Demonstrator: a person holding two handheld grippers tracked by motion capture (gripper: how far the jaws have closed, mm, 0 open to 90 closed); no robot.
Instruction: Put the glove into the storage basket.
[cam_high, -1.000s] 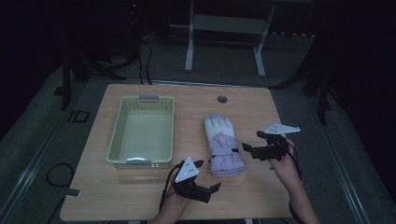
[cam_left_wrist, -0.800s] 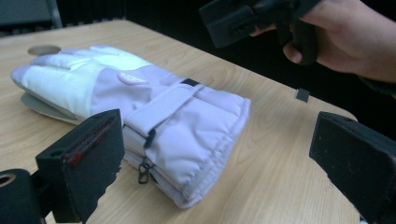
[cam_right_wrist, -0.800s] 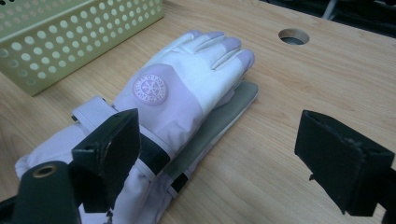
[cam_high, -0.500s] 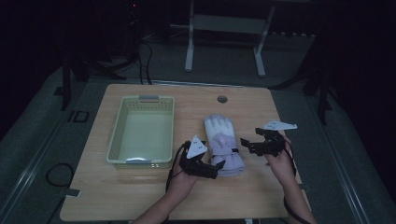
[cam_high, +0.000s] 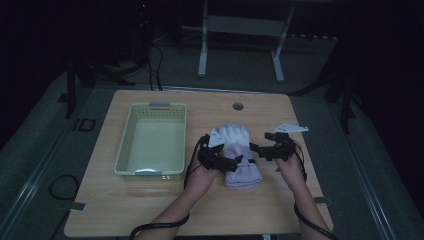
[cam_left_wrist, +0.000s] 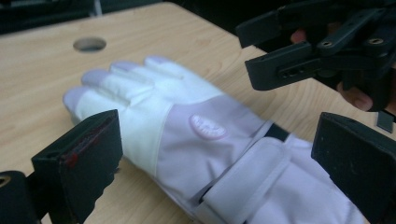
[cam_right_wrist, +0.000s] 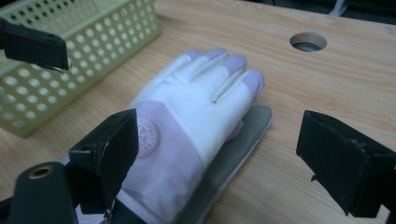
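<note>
A white and lilac glove (cam_high: 239, 145) lies flat on the wooden table (cam_high: 150, 205), fingers pointing away from the person and cuff nearest. In the right gripper view a grey-green layer (cam_right_wrist: 243, 140) shows beneath the glove (cam_right_wrist: 196, 112). My left gripper (cam_high: 231, 162) is open at the cuff's left side, its jaws straddling the glove (cam_left_wrist: 205, 135) just above it. My right gripper (cam_high: 260, 150) is open at the glove's right edge, and its jaws stand wide on either side of the glove's back. Nothing is held.
A pale green perforated basket (cam_high: 123, 145), empty, stands left of the glove; its wall (cam_right_wrist: 93, 51) is close to the left gripper. A round cable hole (cam_high: 238, 106) lies in the table beyond the glove. Bare wood stretches along the front and right.
My left gripper has travelled from the table's front edge up and right to the glove's cuff. The right gripper has shifted left to the glove's right edge.
</note>
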